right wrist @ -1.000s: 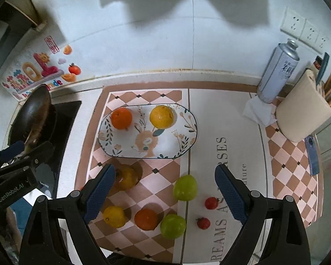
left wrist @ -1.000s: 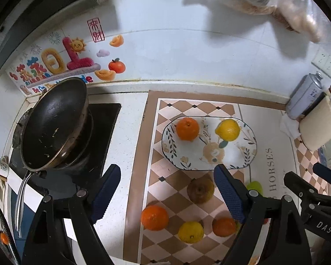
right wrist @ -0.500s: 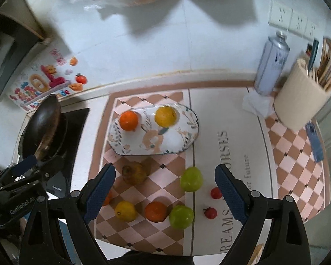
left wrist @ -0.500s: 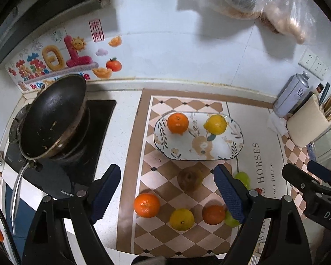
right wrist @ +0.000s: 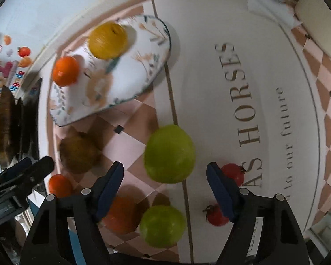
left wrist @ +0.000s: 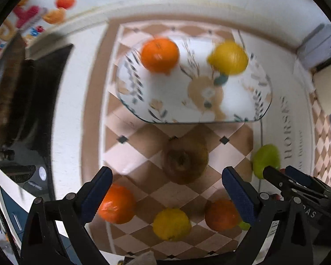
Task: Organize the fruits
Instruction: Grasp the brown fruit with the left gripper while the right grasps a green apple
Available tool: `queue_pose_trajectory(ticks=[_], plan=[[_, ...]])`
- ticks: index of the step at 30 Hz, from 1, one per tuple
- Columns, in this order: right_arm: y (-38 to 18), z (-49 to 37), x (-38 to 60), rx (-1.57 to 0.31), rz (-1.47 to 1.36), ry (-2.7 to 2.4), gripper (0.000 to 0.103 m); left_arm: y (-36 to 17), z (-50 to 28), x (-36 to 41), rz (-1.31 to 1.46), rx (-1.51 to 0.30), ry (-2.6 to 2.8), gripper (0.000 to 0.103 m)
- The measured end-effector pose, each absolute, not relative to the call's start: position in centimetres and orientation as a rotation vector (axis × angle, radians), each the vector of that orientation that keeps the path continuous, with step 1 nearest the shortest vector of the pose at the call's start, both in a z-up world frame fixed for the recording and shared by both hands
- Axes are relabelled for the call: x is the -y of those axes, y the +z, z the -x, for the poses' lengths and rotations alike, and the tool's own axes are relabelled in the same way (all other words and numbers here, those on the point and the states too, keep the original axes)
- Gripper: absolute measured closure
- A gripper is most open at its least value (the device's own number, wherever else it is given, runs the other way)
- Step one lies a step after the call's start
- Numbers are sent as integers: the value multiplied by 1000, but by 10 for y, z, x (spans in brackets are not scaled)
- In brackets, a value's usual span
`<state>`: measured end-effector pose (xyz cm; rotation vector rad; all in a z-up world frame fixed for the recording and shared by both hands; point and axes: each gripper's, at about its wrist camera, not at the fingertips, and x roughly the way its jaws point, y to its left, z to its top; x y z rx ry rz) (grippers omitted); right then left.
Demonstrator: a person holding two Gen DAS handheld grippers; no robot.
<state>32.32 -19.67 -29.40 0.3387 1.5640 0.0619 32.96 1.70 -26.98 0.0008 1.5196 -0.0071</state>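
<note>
The floral plate (left wrist: 238, 108) holds an orange (left wrist: 160, 55) and a lemon (left wrist: 228, 57). My left gripper (left wrist: 166, 176) points down at the checked mat with its jaws opening. A brown fruit (left wrist: 184, 160) lies just ahead between its fingertips, untouched. An orange (left wrist: 117, 204), a lemon (left wrist: 171, 224) and another orange (left wrist: 221, 215) lie under it. My right gripper (right wrist: 165, 170) hangs over a green apple (right wrist: 170, 153), jaws closing, pads clear of it. A second green apple (right wrist: 162, 226) and two tomatoes (right wrist: 234, 174) (right wrist: 216, 215) lie near it.
A dark frying pan (left wrist: 4, 88) sits on the black stove (left wrist: 44, 110) at the left. A spray can (left wrist: 320, 44), a beige holder (right wrist: 315, 15) and a tissue (right wrist: 271, 11) stand at the back right. The wall runs behind the mat.
Both grippers have dropped close to the mat, so the fruits look much larger. The left jaws stand wider than before and the right jaws narrower. No fruit has moved.
</note>
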Motion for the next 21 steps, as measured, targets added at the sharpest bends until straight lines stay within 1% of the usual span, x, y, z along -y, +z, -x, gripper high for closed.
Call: queue_pose_trajectory(ticks=[3,9,12,13,14,15,16,18,21], plan=[[-307,-325,198,-1585,-341,61,28,-294,-334,-7,-21,-1577,-16,2],[-314,-328,199,-1589,-334,71,33,-326,-337,4,-54,-1637,-15,5],[-317,-332,199,-1597,-338,79,35,-335,-336,7,-57,-1656,-22,16],[-318,-332,200,-1598,-340,85,36,-337,-336,7,-54,-1659,-24,26],[-317,-332,200,-1597,-337,90,37,-339,-335,7,-53,-1662,-25,31],[-317,-332,199,-1595,-336,93,39,-340,-334,8,-43,-1662,-33,34],[-316,-332,198,-1593,-335,97,41,-341,-333,8,-30,-1657,-43,39],[-315,-334,194,-1591,-330,110,44,-340,-330,10,-35,-1649,-38,39],[-315,-336,188,-1584,-291,111,44,-340,-328,12,-44,-1634,-39,39]])
